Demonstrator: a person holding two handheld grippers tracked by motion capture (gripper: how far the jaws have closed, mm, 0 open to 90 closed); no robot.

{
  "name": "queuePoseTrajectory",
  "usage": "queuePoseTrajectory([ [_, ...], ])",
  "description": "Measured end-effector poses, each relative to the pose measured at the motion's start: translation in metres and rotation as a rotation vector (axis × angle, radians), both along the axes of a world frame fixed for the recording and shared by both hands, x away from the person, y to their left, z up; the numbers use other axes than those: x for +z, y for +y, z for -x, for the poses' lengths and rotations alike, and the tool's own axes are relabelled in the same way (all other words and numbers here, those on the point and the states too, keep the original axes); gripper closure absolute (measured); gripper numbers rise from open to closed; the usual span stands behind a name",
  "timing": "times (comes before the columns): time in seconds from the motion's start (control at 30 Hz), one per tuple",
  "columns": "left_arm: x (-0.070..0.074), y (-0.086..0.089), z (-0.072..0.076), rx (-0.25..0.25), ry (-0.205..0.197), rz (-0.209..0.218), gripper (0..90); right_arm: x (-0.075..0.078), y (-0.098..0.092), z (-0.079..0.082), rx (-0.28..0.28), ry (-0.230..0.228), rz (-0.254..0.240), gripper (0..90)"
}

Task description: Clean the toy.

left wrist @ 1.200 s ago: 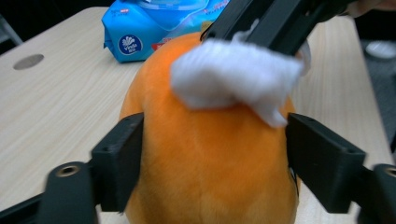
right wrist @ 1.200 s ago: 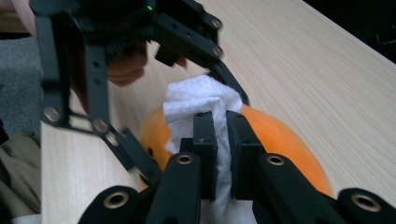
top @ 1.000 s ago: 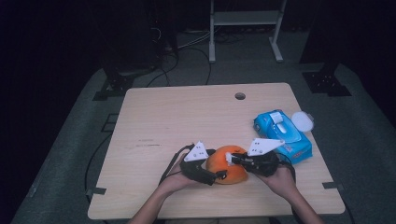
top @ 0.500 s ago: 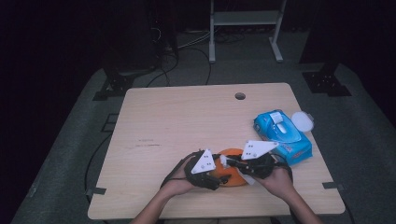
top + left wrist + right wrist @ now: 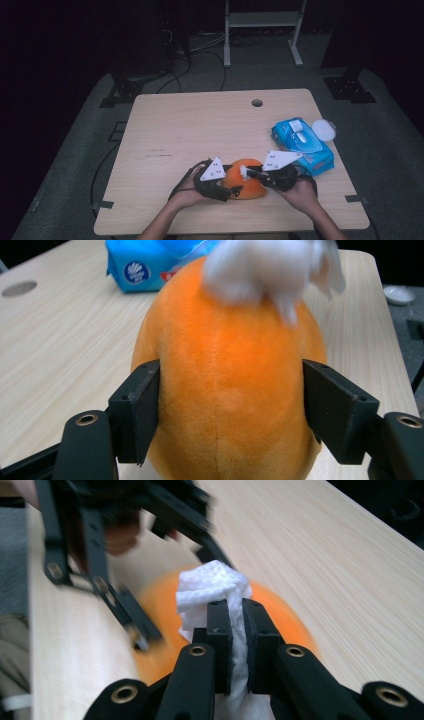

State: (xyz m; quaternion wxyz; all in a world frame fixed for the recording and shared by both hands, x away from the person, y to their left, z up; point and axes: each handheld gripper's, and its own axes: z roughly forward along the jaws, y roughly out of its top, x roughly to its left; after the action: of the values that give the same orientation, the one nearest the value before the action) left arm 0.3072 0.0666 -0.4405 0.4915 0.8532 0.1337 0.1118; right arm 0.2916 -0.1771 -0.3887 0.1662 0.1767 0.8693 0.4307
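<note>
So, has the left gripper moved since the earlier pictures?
Yes. In the high view the left gripper moved right, toward the blue wipes pack; its jaws just closed on the orange plush.

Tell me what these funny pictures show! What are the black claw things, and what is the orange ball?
A person sits at a wooden table and holds a squeeze tool, called a gripper, in each hand. One picture looks down from above; each of the other two comes from a little camera riding on a gripper, so you see its two black jaws up close. The left gripper squeezes a soft orange plush toy; its jaws have just closed in on its sides. The right gripper pinches a white wipe and holds it against the top of the toy, probably cleaning it. A blue pack of wipes and a white round lid lie farther right.
</note>
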Motion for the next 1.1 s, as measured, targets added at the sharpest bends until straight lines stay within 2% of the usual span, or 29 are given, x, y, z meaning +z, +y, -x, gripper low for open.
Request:
queuePoseTrajectory([
  [0.07,-0.002,0.004,-0.002,0.004,0.026,0.026,28.4,-0.002,-0.012,-0.003,-0.034,0.015,-0.015,82.6],
  [0.13,-0.001,0.002,-0.002,-0.002,0.025,0.024,24.7,-0.003,-0.016,-0.004,-0.043,0.027,-0.03,82.6],
  [0.17,0.002,0.0,-0.002,-0.004,0.031,0.025,24.7,-0.005,-0.016,-0.004,-0.042,0.032,-0.035,82.6],
  [0.2,0.004,0.0,-0.003,-0.005,0.04,0.027,18.8,-0.006,-0.013,-0.003,-0.033,0.021,-0.027,82.6],
  [0.23,0.006,-0.001,-0.005,0.011,0.037,0.057,13.5,-0.007,-0.008,0.0,-0.01,0.026,-0.042,82.5],
  [0.27,0.007,-0.001,-0.005,0.024,0.037,0.073,12.9,-0.007,-0.005,0.001,0.006,0.03,-0.05,82.6],
  [0.3,0.007,-0.001,-0.005,0.024,0.037,0.073,13.2,-0.007,-0.005,0.001,0.006,0.03,-0.05,82.6],
  [0.33,0.006,-0.003,-0.003,0.035,0.015,0.035,17.5,-0.007,0.003,0.004,0.02,0.019,-0.036,82.5],
  [0.37,0.005,-0.003,-0.003,0.036,0.008,0.027,21.3,-0.006,0.005,0.004,0.016,0.003,-0.015,82.5],
  [0.4,0.005,-0.002,-0.003,0.037,0.021,0.029,23.3,-0.005,0.005,0.003,0.013,-0.007,0.0,82.5],
  [0.47,0.005,0.002,-0.005,0.035,0.021,0.025,26.2,-0.004,-0.001,0.0,-0.001,0.011,-0.018,82.6],
  [0.57,0.003,0.005,-0.007,0.052,0.041,0.029,26.7,-0.004,-0.011,-0.005,-0.03,0.011,-0.021,82.6],
  [0.6,0.0,0.008,-0.01,0.054,0.058,0.043,26.7,-0.006,-0.022,-0.008,-0.079,0.005,-0.019,82.6],
  [0.63,0.0,0.008,-0.01,0.054,0.058,0.043,26.7,-0.006,-0.022,-0.008,-0.079,0.005,-0.019,82.6],
  [0.67,0.0,0.009,-0.011,0.055,0.063,0.042,26.7,-0.007,-0.026,-0.009,-0.088,0.019,-0.046,82.6],
  [0.77,-0.001,0.007,-0.01,0.067,0.057,0.029,26.8,-0.006,-0.023,-0.008,-0.083,0.007,-0.036,82.6],
  [0.8,-0.003,0.007,-0.01,0.082,0.055,0.021,26.8,-0.004,-0.016,-0.004,-0.059,0.009,-0.044,82.5],
  [0.83,-0.003,0.007,-0.01,0.082,0.055,0.021,26.8,-0.004,-0.016,-0.004,-0.059,0.009,-0.044,82.5],
  [0.87,-0.005,0.01,-0.011,0.09,0.07,0.02,26.9,-0.006,-0.006,0.0,-0.01,0.019,-0.053,82.5],
  [0.93,-0.005,0.013,-0.012,0.087,0.079,0.023,27.0,-0.007,-0.003,0.001,-0.003,0.02,-0.045,82.5],
  [1.03,-0.005,0.016,-0.013,0.091,0.09,0.028,27.6,-0.007,-0.01,-0.004,-0.036,0.01,-0.026,82.6],
  [1.1,-0.005,0.015,-0.014,0.095,0.092,0.035,27.7,-0.011,-0.02,-0.009,-0.062,0.031,-0.039,82.6],
])
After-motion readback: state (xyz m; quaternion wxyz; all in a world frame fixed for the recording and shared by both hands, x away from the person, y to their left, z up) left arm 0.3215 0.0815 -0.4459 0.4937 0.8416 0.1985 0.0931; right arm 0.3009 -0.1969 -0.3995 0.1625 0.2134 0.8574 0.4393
